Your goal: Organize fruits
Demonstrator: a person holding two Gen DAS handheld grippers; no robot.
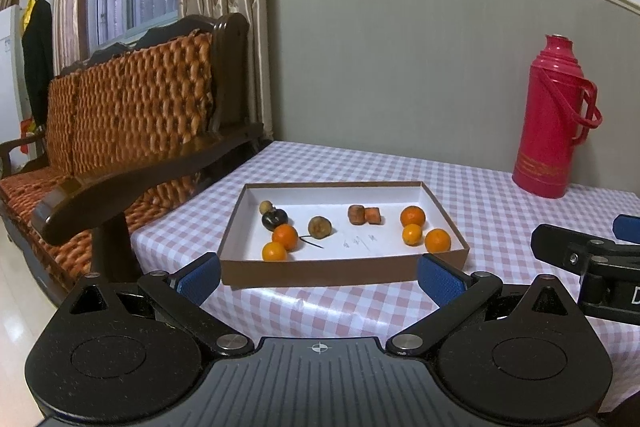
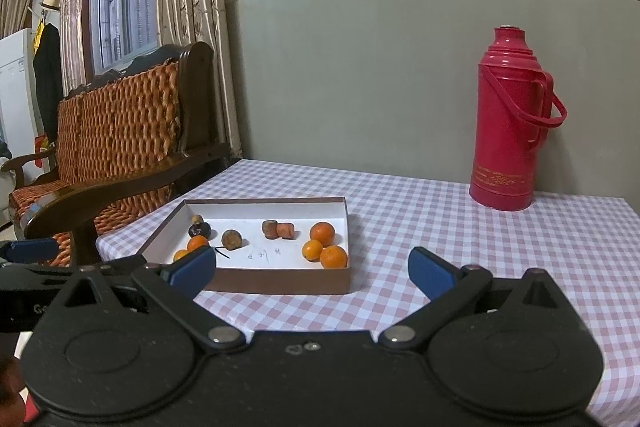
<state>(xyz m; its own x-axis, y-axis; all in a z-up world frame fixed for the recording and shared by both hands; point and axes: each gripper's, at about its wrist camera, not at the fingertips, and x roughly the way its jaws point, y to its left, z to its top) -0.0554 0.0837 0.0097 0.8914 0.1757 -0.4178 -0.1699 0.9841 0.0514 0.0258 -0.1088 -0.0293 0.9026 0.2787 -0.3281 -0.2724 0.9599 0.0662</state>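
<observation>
While the left wrist camera looks forward, the left hand-held gripper (image 1: pixel 319 277) sits low at 6 o'clock with its blue pads (image 1: pixel 200 277) spread wide and nothing between them. Just beyond it, the shallow brown box (image 1: pixel 344 269) lies on the checked worktop (image 1: pixel 500 211). Inside, 2 oranges (image 1: pixel 280 243) sit together at the box's 8 o'clock corner, touching or nearly so. A dark round fruit (image 1: pixel 274 219) and a small brownish one (image 1: pixel 265 206) sit behind them toward 10 o'clock. A brown fruit (image 1: pixel 319 227) rests near the middle, with a thin dark stem (image 1: pixel 312 241) lying just beside it. 2 reddish-brown chunks (image 1: pixel 364 215) stand side by side at 12 o'clock. 3 oranges (image 1: pixel 420 235) cluster at 4 o'clock. At 2 o'clock a red thermos (image 1: pixel 552 115) stands upright near the wall. The right hand-held gripper (image 1: pixel 588 259) pokes in at 3 o'clock; how far open it is can't be told from here. A wooden sofa (image 1: pixel 132 115) sits at 9 o'clock beside the worktop.

Over to the right wrist view: the right hand-held gripper (image 2: pixel 312 273) is wide open too, gripping nothing. The box (image 2: pixel 280 281) sits ahead toward 11 o'clock, its left pad (image 2: pixel 192 271) overlapping the near rim in the picture. The fruit lies the same, the 3 oranges (image 2: pixel 324 245) at the box's right end. The thermos (image 2: pixel 510 119) stands at 1 o'clock, well apart from the box. Part of the left hand-held gripper (image 2: pixel 32 251) shows at 9 o'clock.
</observation>
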